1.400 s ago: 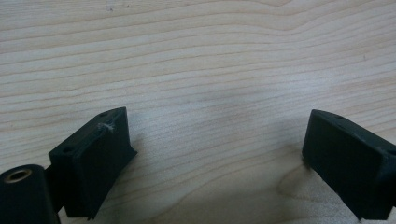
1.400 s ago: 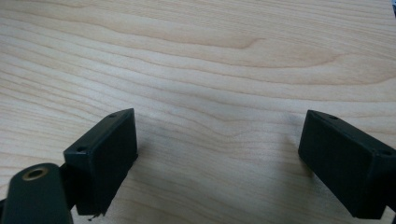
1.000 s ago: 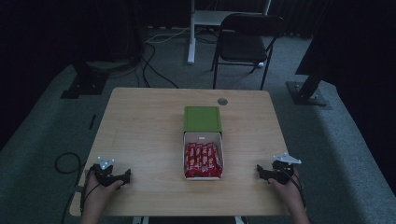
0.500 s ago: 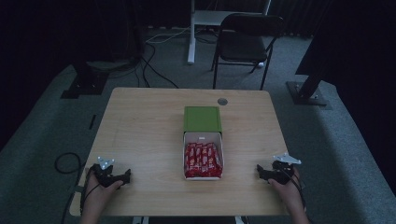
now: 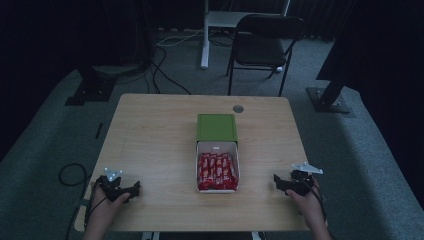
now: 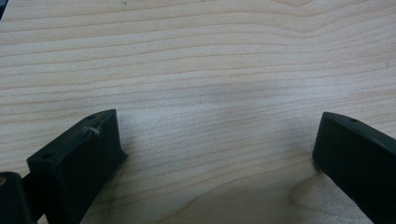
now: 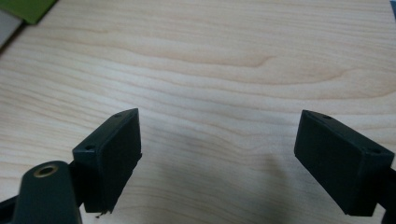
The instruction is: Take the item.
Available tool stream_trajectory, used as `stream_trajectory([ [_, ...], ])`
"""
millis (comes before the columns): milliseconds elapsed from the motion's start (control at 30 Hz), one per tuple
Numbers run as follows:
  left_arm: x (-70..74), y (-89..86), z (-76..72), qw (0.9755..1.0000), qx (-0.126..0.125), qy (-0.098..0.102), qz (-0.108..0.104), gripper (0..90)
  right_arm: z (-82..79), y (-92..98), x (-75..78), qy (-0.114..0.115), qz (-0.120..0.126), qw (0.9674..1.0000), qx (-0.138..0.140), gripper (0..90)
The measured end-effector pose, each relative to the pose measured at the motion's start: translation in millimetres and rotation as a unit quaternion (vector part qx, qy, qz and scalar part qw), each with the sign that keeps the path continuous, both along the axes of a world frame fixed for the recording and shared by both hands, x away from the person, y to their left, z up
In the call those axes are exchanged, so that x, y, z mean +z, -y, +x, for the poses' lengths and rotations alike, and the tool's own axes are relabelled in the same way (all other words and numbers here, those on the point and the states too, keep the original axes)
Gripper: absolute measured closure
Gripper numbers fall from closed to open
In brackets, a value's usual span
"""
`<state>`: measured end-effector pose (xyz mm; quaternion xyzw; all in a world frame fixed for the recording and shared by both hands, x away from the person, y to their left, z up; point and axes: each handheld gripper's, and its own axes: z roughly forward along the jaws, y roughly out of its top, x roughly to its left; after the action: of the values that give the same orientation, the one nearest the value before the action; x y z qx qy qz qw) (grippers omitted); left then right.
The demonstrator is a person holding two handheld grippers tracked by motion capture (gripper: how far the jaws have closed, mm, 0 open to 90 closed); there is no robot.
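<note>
A white box [image 5: 218, 148] of red wrapped bars [image 5: 217, 171] sits open at the middle of the wooden table [image 5: 160, 130], its green lid [image 5: 216, 127] folded back on the far side. My left gripper [image 5: 131, 191] rests near the front left corner, held by a hand, jaws open over bare wood [image 6: 210, 93]. My right gripper [image 5: 279, 181] rests near the front right edge, also open with nothing between its fingers. A corner of the green lid [image 7: 28, 9] shows at the top left of the right gripper view.
A small round grommet [image 5: 238, 108] is set in the table's far side. Beyond the table stand a black folding chair [image 5: 265, 40] and a white desk leg [image 5: 205, 35]; cables [image 5: 165, 65] lie on the grey carpet, and a stand base [image 5: 330, 100] sits at right.
</note>
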<state>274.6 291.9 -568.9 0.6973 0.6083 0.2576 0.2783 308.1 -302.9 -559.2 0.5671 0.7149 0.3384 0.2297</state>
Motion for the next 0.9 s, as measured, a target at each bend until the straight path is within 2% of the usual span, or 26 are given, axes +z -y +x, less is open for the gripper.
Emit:
stream_trajectory([
  [100,0.0,0.0,0.0,1.0,0.0,0.0,0.0,1.9,-0.1,-0.9,4.9,0.004,0.005,1.0,-0.004,14.4],
  [233,0.0,0.0,0.0,1.0,0.0,0.0,0.0,1.9,-0.4,-4.4,9.1,0.007,-0.002,1.0,0.002,14.4],
  [467,0.0,0.1,-0.1,1.0,0.0,0.0,0.0,1.9,-0.9,-9.2,15.8,0.014,0.004,0.9999,0.008,14.4],
  [900,-0.1,0.2,0.0,1.0,0.0,0.001,-0.001,1.9,-2.5,-24.8,44.3,0.041,0.018,0.9988,0.022,14.5],
])
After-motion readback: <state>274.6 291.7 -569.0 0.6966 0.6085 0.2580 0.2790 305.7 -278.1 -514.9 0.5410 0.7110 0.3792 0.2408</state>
